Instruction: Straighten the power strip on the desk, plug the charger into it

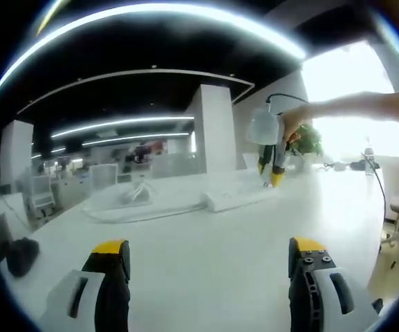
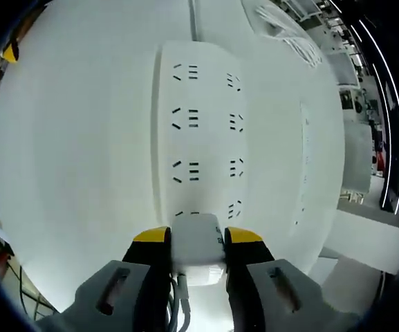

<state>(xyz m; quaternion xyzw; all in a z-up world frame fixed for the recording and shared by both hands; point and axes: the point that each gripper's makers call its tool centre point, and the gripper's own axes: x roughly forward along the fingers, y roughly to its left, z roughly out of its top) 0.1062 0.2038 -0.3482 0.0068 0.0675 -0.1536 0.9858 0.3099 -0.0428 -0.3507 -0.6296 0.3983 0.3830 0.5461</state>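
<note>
White charger (image 2: 198,242) between yellow-tipped black right tongs (image 2: 196,236); white power strip (image 2: 206,131) with dark slots on white desk (image 2: 68,152).

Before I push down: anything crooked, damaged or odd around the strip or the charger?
Nothing stands out. The right tool grips the white charger squarely over the near end of the power strip, which lies flat on the desk with undamaged sockets. The left tool is open, off the strip.

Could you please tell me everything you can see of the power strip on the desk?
The power strip is a flat white block, plastic by its look, lying on the white desk. Its face carries two columns of socket slots. The right gripper holds a white charger at its near end. In the left gripper view it lies far across the desk.
</note>
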